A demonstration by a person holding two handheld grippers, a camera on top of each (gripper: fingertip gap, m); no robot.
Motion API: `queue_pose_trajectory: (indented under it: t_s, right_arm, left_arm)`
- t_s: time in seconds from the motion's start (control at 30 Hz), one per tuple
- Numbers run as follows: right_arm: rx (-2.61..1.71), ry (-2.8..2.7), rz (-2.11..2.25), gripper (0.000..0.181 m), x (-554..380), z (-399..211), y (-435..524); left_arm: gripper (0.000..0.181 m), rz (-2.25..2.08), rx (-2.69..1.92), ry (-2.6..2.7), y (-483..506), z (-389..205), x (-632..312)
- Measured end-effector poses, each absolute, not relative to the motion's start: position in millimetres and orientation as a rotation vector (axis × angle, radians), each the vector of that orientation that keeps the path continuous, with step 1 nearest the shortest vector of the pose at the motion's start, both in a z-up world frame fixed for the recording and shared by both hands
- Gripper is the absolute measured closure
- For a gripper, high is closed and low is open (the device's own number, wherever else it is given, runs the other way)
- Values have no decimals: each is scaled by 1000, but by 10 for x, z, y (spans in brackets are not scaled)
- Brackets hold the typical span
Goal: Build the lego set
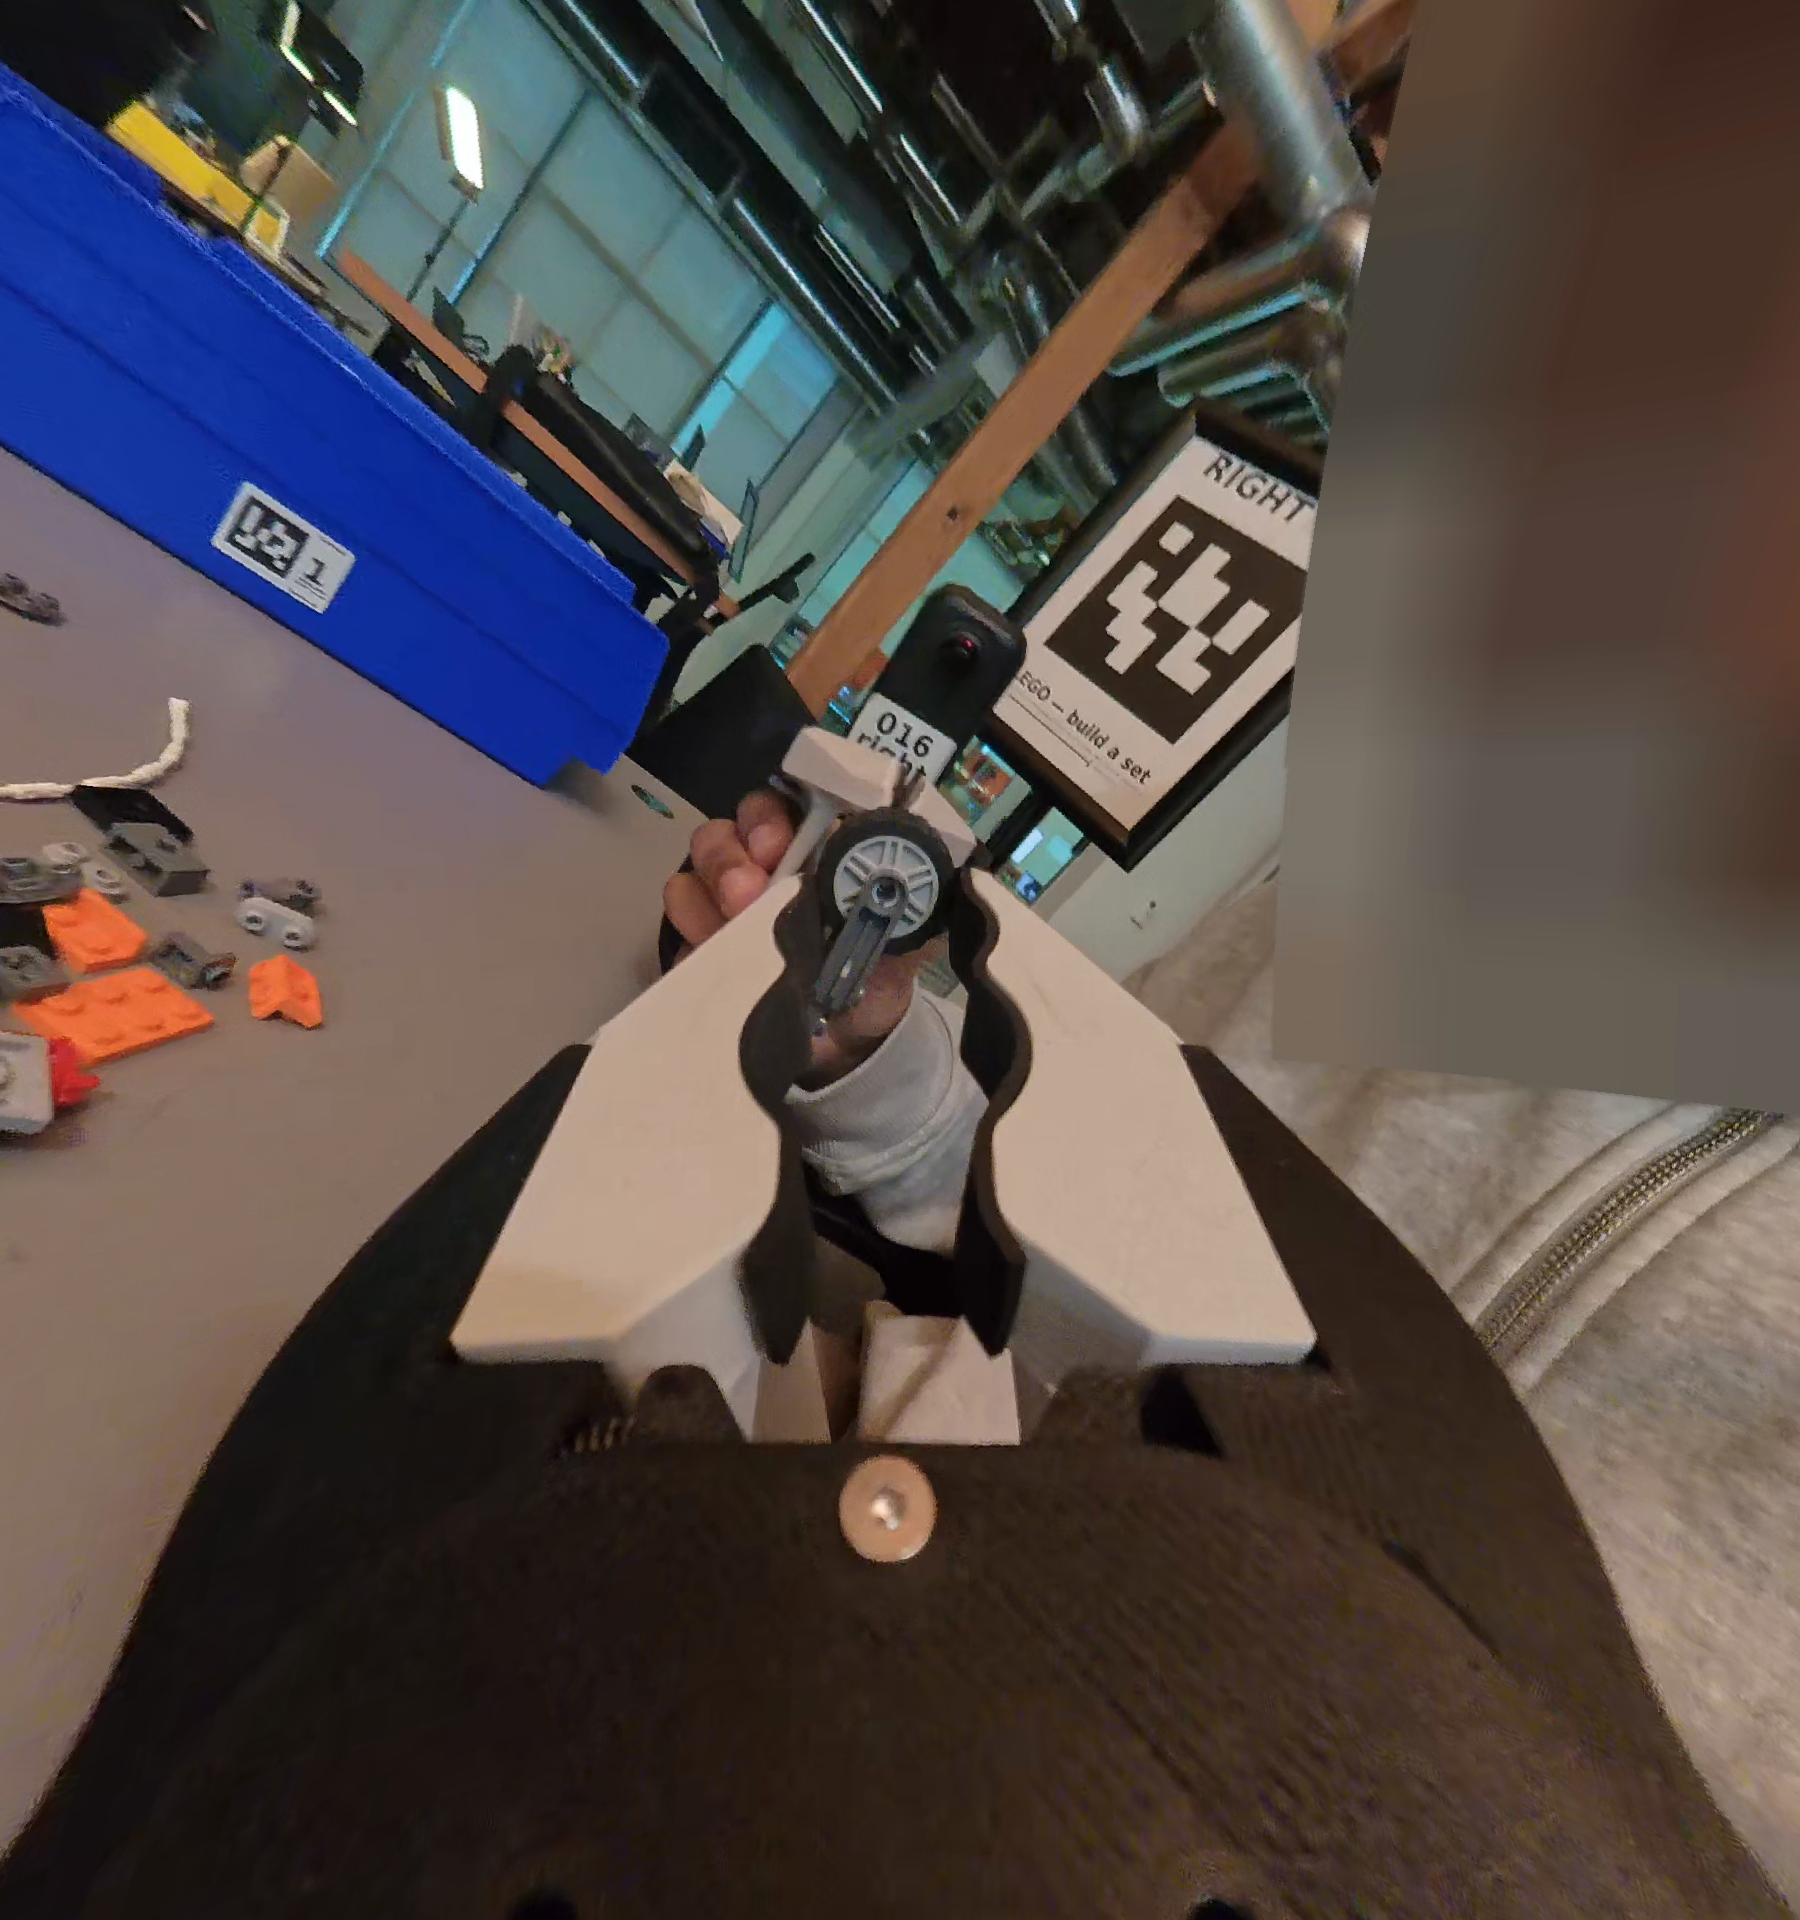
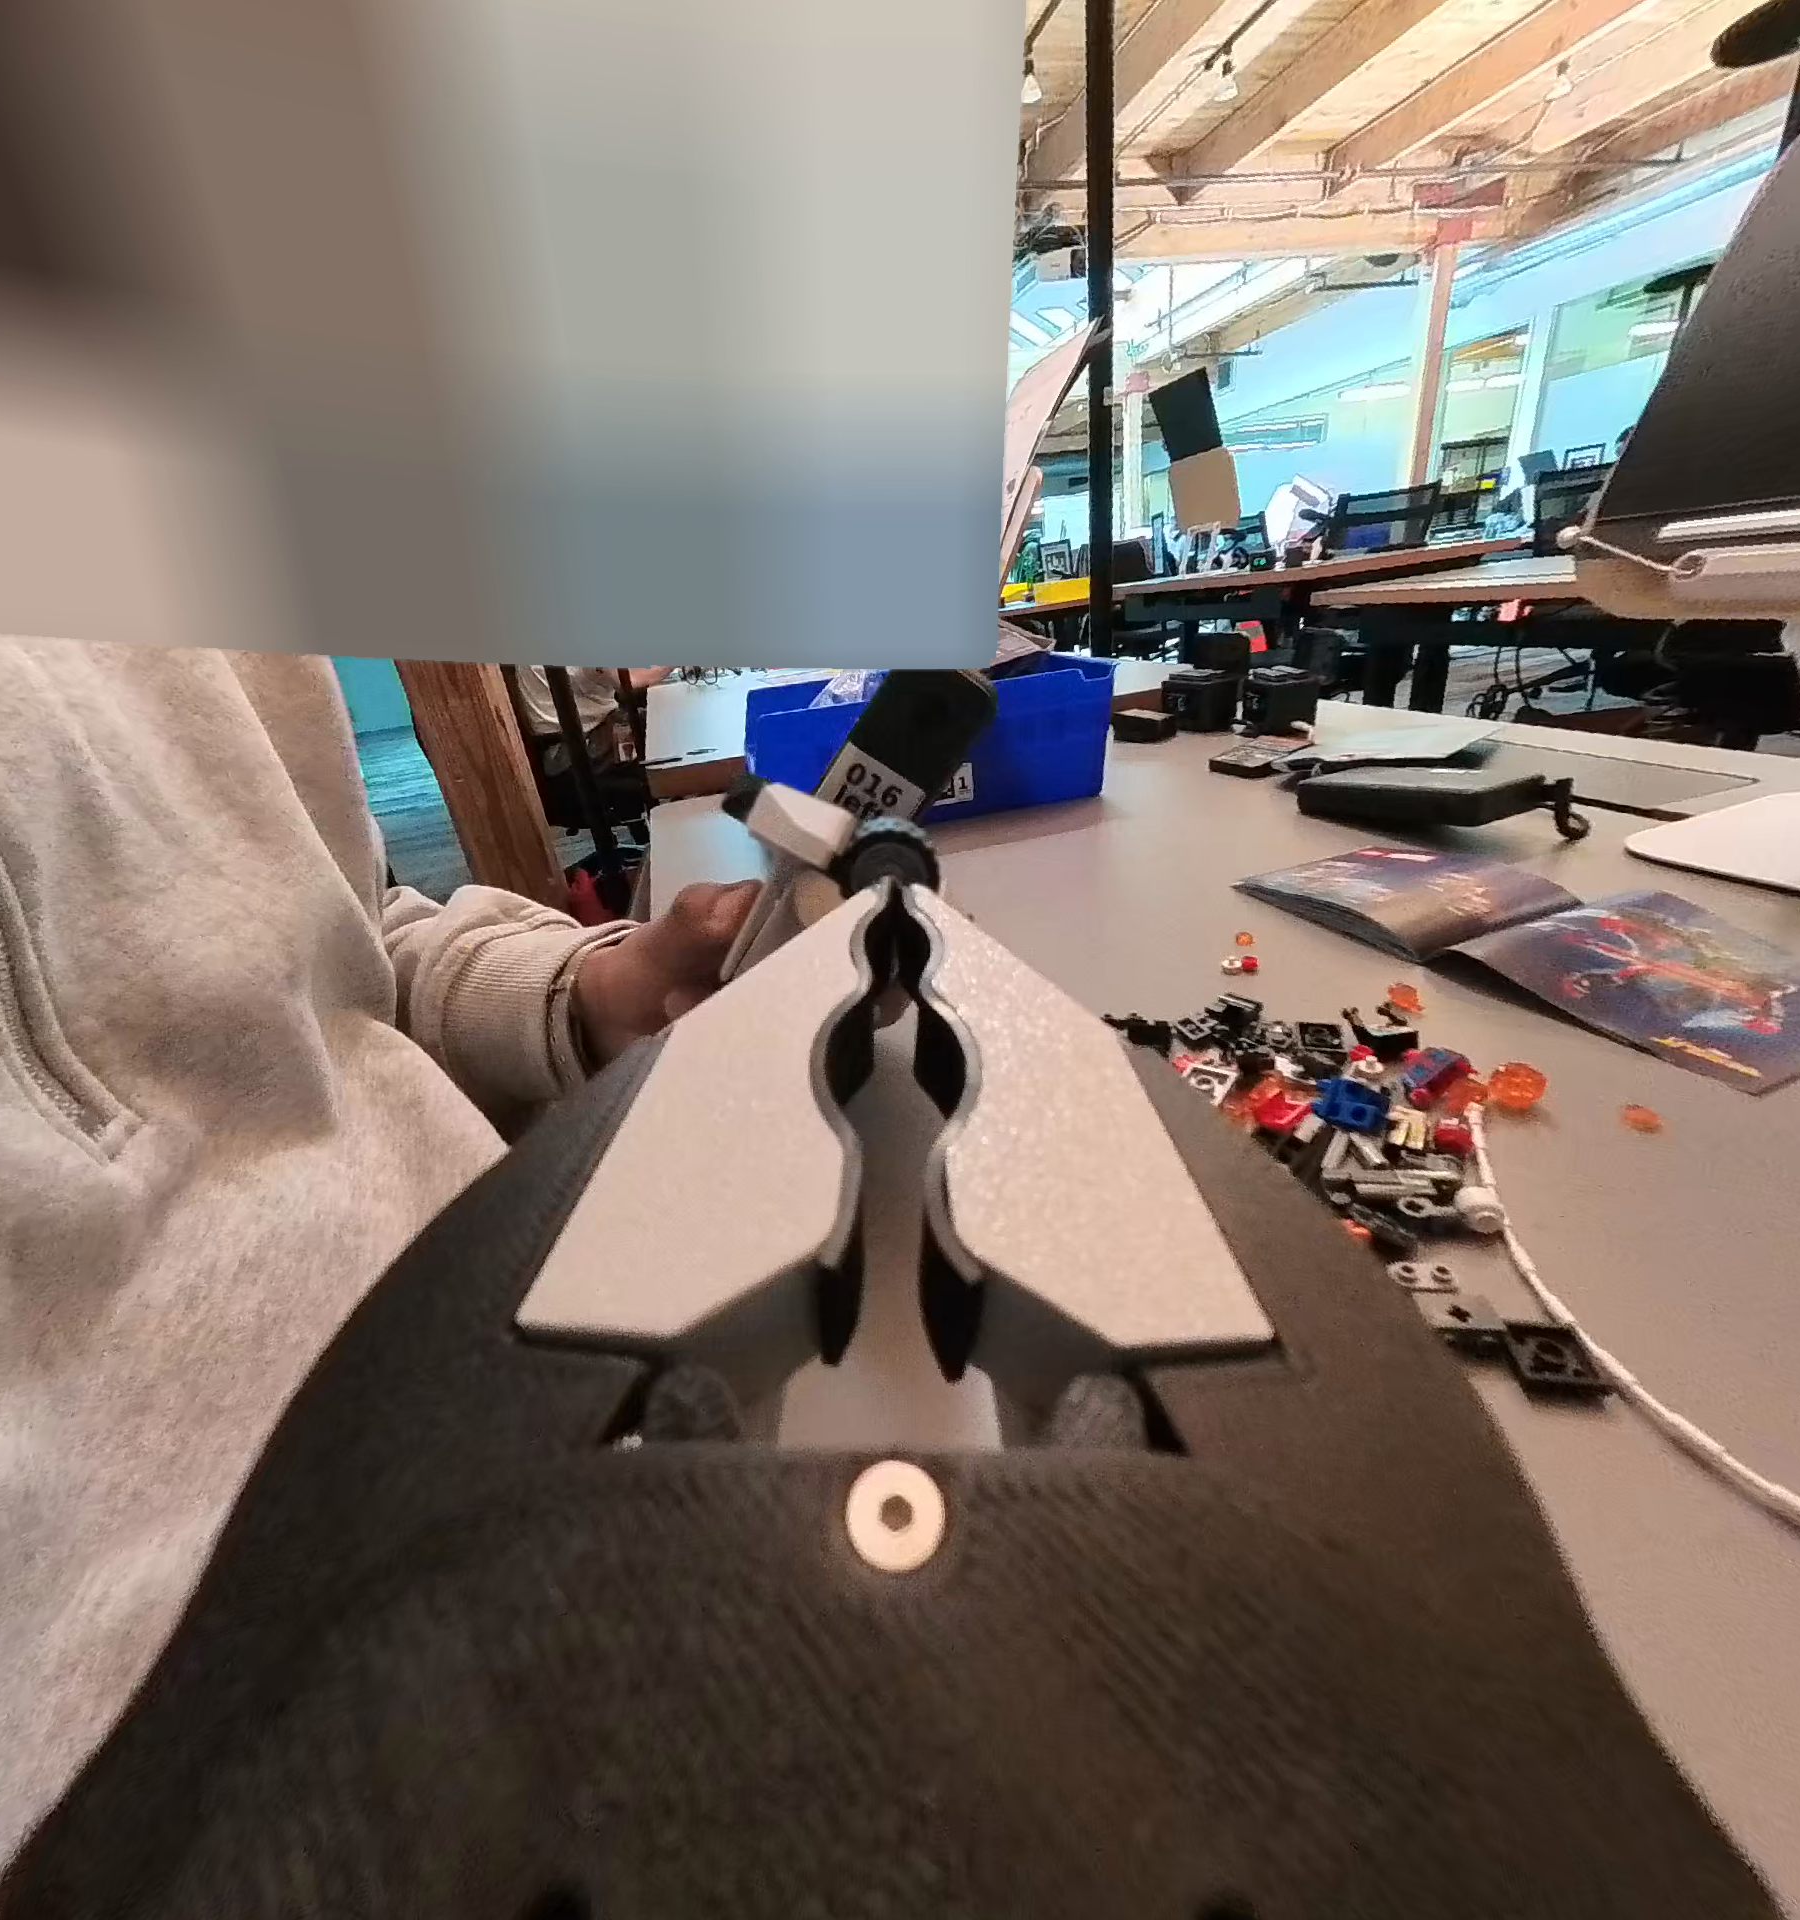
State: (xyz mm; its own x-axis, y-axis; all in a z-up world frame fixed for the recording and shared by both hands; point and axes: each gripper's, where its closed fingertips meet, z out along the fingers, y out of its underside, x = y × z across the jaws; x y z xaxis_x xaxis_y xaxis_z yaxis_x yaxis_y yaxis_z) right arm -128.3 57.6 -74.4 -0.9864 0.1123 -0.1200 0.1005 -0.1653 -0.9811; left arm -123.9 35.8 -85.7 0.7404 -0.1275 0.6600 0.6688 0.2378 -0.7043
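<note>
My left gripper [image 1: 883, 896] is shut on a small wheel [image 1: 880, 878] with a grey hub and black tyre, held above the table edge. A grey axle [image 1: 846, 961] sticks out of the hub back between my fingers. In the right wrist view, my right gripper [image 2: 891, 896] is shut, with its tips right against the same wheel [image 2: 888, 857] from the other side. I cannot tell whether it pinches anything. The left gripper [image 2: 823, 831] shows beyond it, and the right gripper [image 1: 870, 805] shows behind the wheel in the left wrist view.
Loose toy bricks [image 1: 106, 987] [image 2: 1343, 1101] and a white string [image 2: 1602, 1382] lie on the grey table [image 1: 356, 1039]. A blue bin [image 1: 252, 416] [image 2: 1031, 748] stands farther back. An open booklet [image 2: 1602, 966], a black pouch [image 2: 1426, 795] and a monitor stand [image 2: 1769, 842] are nearby. A person's grey hoodie [image 2: 148, 1039] is close. The grippers are tip to tip, or close to it.
</note>
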Motion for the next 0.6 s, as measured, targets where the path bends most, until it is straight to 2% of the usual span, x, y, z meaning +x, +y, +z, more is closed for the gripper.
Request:
queue_pose_trajectory:
  t_s: [0.13, 0.27, 0.43, 0.6]
  right_arm:
    - [-266, -1990, 2401, 181, -1301, -715, 606]
    - [-266, -2008, 2341, 173, -1361, -749, 578]
    - [-241, -2122, 2001, 154, -1526, -997, 344]
    - [-312, -2165, 1780, 146, -1642, -1162, 74]
  left_arm:
    - [158, -510, -1215, -605, 303, -898, -1355]
    - [158, -433, -1316, -712, 310, -1033, -1470]
    - [158, -504, -1247, -798, 314, -987, -1666]
    - [158, -459, -1072, -839, 169, -957, -1813]
